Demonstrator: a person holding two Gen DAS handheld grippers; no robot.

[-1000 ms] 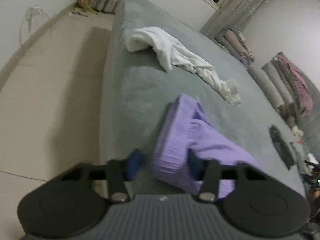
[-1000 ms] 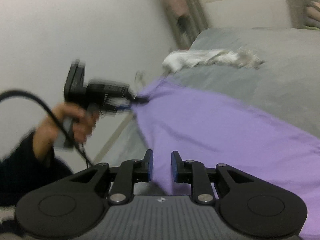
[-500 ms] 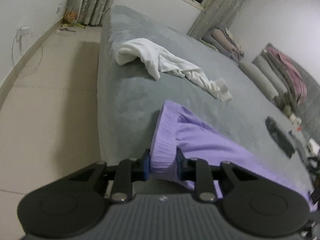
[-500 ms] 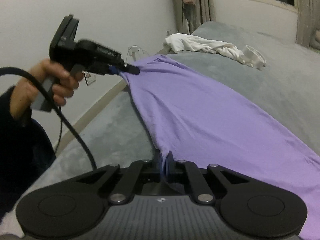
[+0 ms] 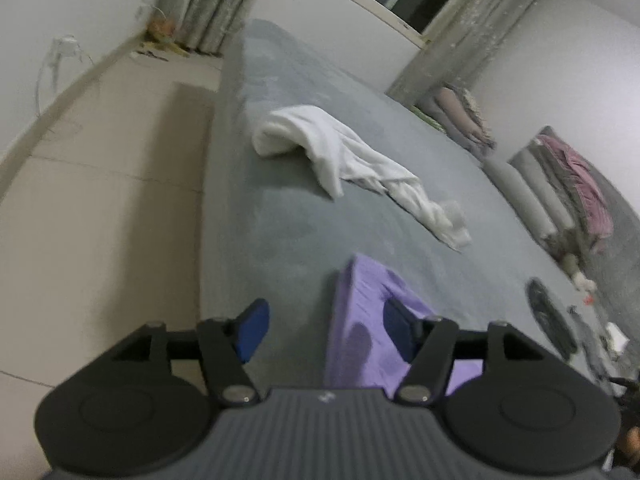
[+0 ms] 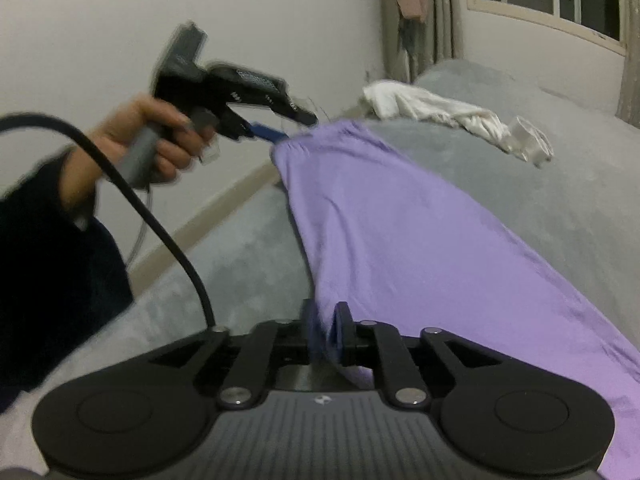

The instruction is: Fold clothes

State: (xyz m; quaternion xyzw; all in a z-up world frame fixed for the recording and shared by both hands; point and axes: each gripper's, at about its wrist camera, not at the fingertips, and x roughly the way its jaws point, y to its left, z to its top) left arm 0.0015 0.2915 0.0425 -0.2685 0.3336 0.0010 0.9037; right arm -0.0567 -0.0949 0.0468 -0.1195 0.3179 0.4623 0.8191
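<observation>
A purple garment point(image 6: 420, 240) lies spread over the grey bed point(image 6: 560, 184). My right gripper point(image 6: 327, 332) pinches its near edge between almost closed fingers, and its jaws are opening slightly. At the garment's far corner point(image 5: 360, 312) is my left gripper point(image 5: 326, 332), held by a hand point(image 6: 152, 140). Its jaws are opening wide. That corner lies loose between its fingers, close to the right finger point(image 5: 400, 332), with no pad pressing on it. In the right wrist view, my left gripper point(image 6: 292, 126) sits just off the corner. A crumpled white garment point(image 5: 352, 160) lies farther up the bed.
Beige floor point(image 5: 100, 200) runs along the bed's left edge. Rolled grey bedding point(image 5: 532, 196) and a pink cloth point(image 5: 580, 184) line the right side. A dark flat object point(image 5: 548, 320) and small items lie at the bed's right. A black cable point(image 6: 160, 220) trails from the left hand.
My left gripper, shut on the purple corner half a second ago, has opened and let it drop. My right gripper closed on the near edge and still holds it.
</observation>
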